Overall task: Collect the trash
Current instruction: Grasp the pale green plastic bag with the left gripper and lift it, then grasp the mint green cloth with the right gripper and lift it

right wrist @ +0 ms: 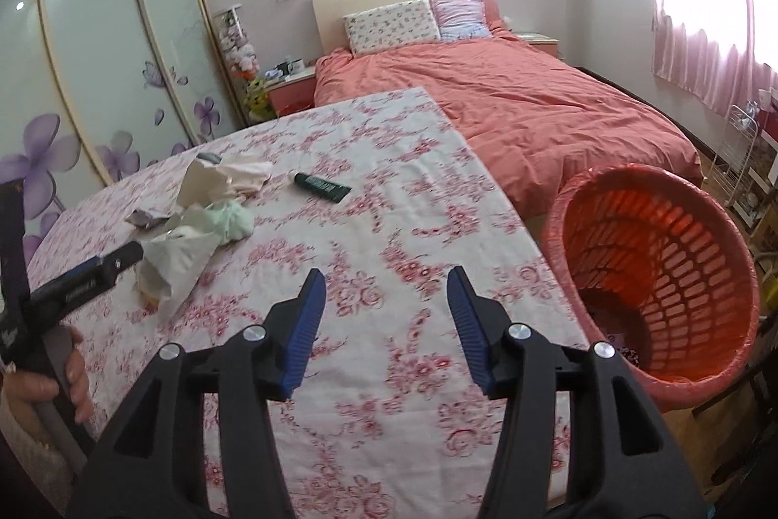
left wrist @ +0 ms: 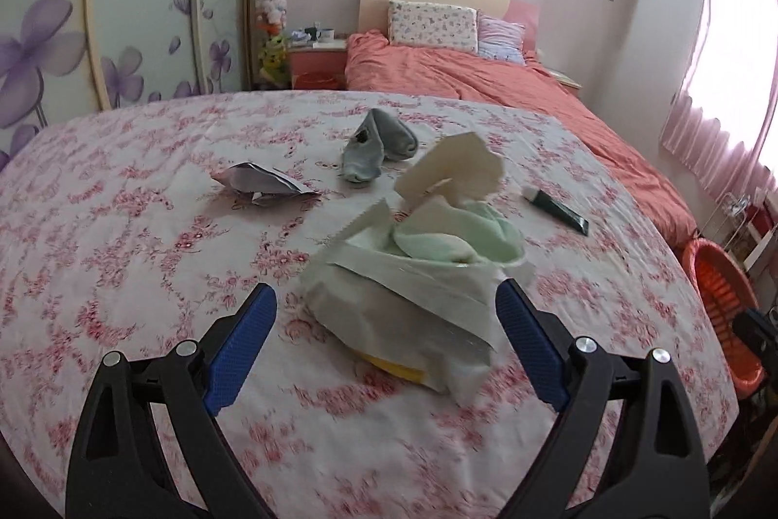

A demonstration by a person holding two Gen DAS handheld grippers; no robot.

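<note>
Blue ribbed pads line both claws, and both stand spread with nothing pressed between them. The left claw (left wrist: 386,314) hangs low over the table (left wrist: 121,188), its pads on either side of a crumpled white bag (left wrist: 403,300), one pad close against the bag's right side and the other well clear on the left; I read this as lining up for a pinch, not yet made. The right claw (right wrist: 381,290) is empty above bare cloth near the table's right edge, with an orange basket (right wrist: 700,276) standing just off that edge, lined with a thin film and seemingly placed there so scraps can be dropped straight off the side. Something dark lies at its bottom, too small to tell.

That bag is the nearest piece of trash: soft paper or plastic, creased, open at the top, with a pale green cloth (left wrist: 462,241) bunched in its mouth, a torn cream sheet of paper (left wrist: 457,169) sticking up behind it and a yellow edge peeking from beneath. It sits in the near middle of the table and looks light and floppy, so a grip on its bulk should hold better than one on a loose flap.

Further in lie a crushed silver wrapper (left wrist: 262,183) toward the left, a dark green tube (left wrist: 559,207) toward the right edge, and grey socks (left wrist: 374,144) nearer the far edge. Beyond the table stands a bed (left wrist: 486,76) with a coral cover.
</note>
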